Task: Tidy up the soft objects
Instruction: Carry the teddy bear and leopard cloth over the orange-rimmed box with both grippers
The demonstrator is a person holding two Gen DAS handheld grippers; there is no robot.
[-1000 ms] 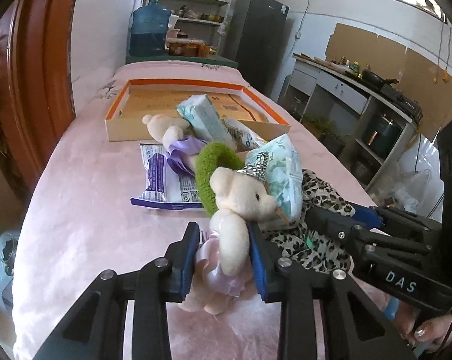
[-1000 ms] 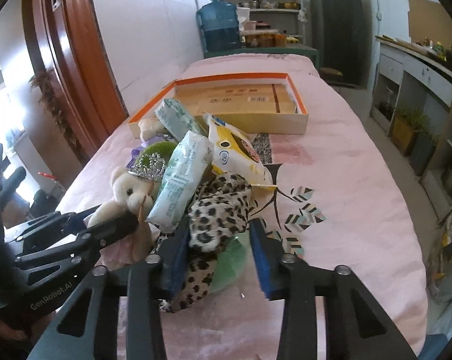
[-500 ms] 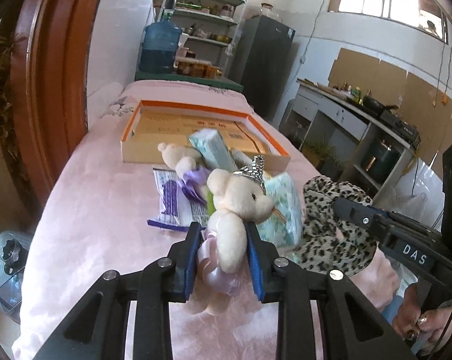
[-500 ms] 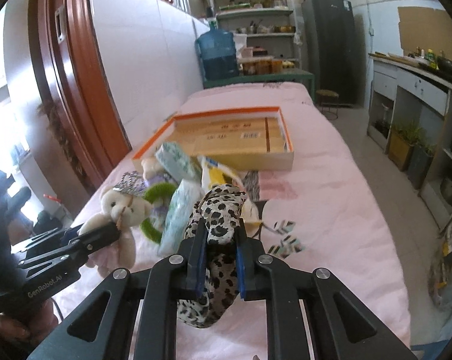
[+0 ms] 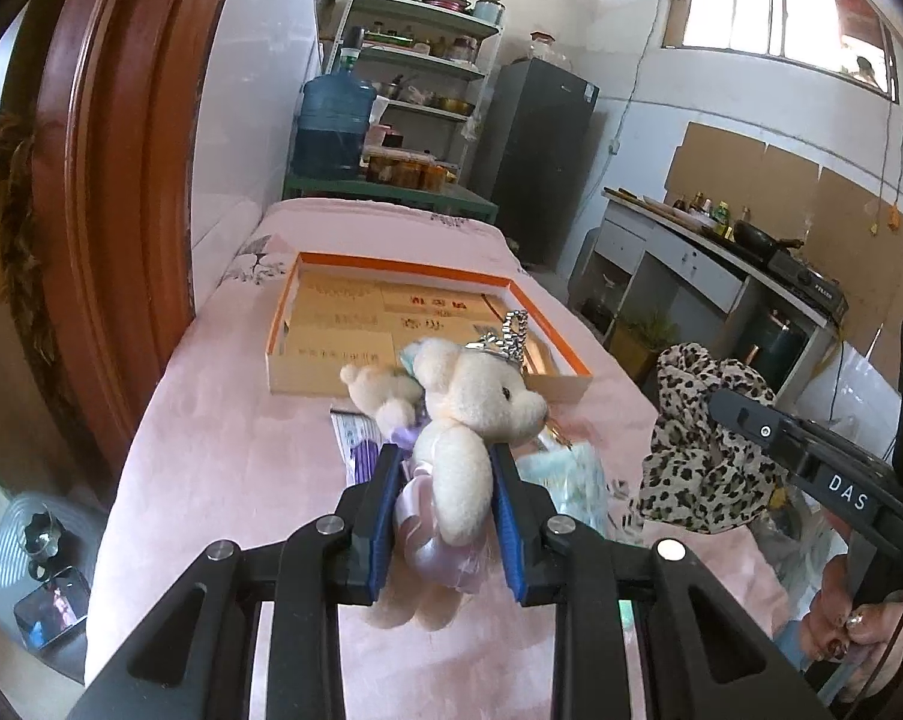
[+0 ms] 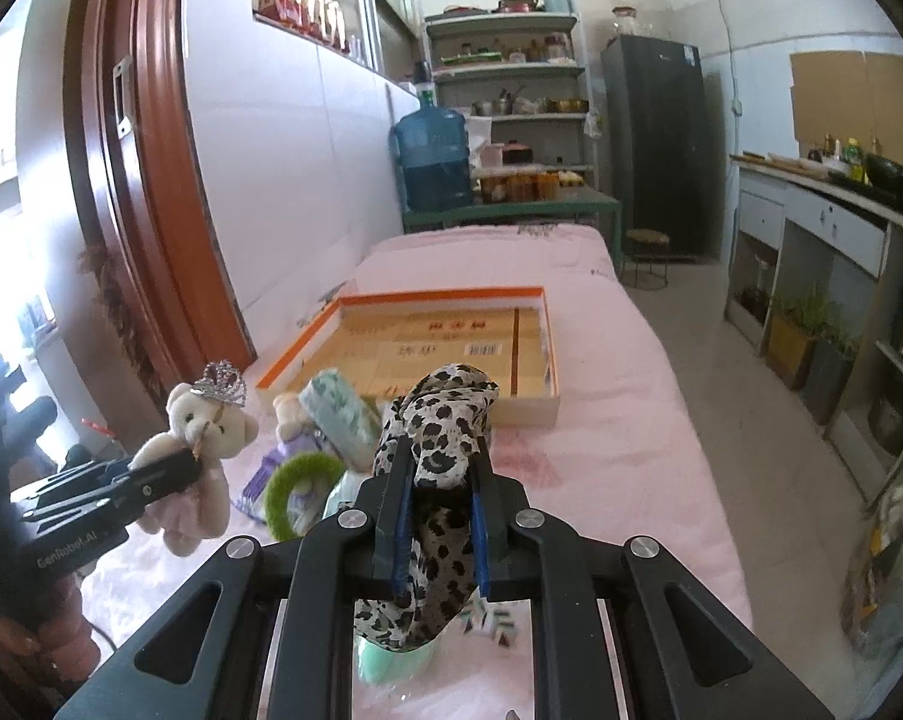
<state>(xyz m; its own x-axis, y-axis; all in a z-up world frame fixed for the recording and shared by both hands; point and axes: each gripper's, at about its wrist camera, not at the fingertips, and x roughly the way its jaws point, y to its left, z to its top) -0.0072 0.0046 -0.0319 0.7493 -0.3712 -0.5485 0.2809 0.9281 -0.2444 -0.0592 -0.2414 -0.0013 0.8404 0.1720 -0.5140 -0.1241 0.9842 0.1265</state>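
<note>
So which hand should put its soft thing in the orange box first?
Probably the right. Its gripper holds the leopard cloth almost straight in line with the orange box. The left gripper, holding the crowned teddy, still has the smaller teddy lying between it and the box.

A blue water jug is seen beside a shelf unit stocked with jars and pots. A dark refrigerator is placed rightward, and a wok is set on the kitchen counter.
</note>
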